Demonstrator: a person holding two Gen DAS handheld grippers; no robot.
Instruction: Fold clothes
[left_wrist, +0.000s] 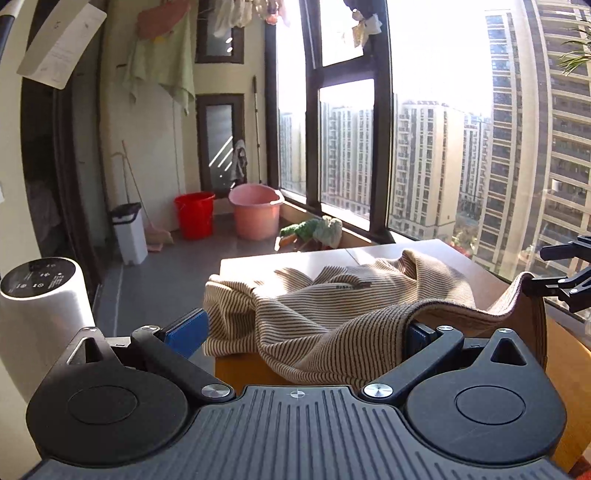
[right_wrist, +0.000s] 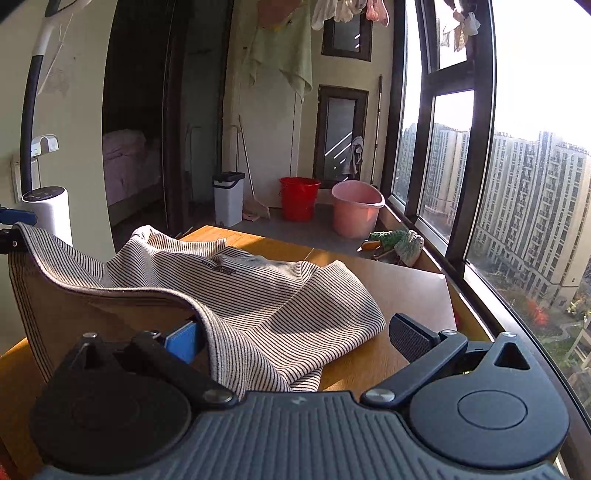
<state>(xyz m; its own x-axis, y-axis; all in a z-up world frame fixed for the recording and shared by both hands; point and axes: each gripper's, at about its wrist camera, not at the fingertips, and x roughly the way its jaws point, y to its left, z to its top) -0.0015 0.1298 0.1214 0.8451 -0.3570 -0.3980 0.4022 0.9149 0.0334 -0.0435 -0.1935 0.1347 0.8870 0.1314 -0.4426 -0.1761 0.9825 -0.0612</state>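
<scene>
A beige striped top (left_wrist: 303, 314) lies crumpled on the wooden table (left_wrist: 565, 354), its far part flat and its near hem lifted. In the left wrist view my left gripper (left_wrist: 303, 334) is open wide, and the hem hangs over its right finger while the left blue pad (left_wrist: 184, 332) is bare. The hem stretches rightward to my right gripper (left_wrist: 561, 284). In the right wrist view my right gripper (right_wrist: 295, 339) is open too, with the top (right_wrist: 258, 291) draped over its left finger (right_wrist: 183, 343). The left gripper (right_wrist: 13, 229) holds up the hem's other end.
A white cylindrical appliance (left_wrist: 40, 302) stands left of the table. On the floor beyond are a white bin (left_wrist: 129, 232), a red bucket (left_wrist: 194, 214) and a pink tub (left_wrist: 255, 212). Tall windows (right_wrist: 450, 155) run along the right. Plush toys (right_wrist: 395, 240) lie by the sill.
</scene>
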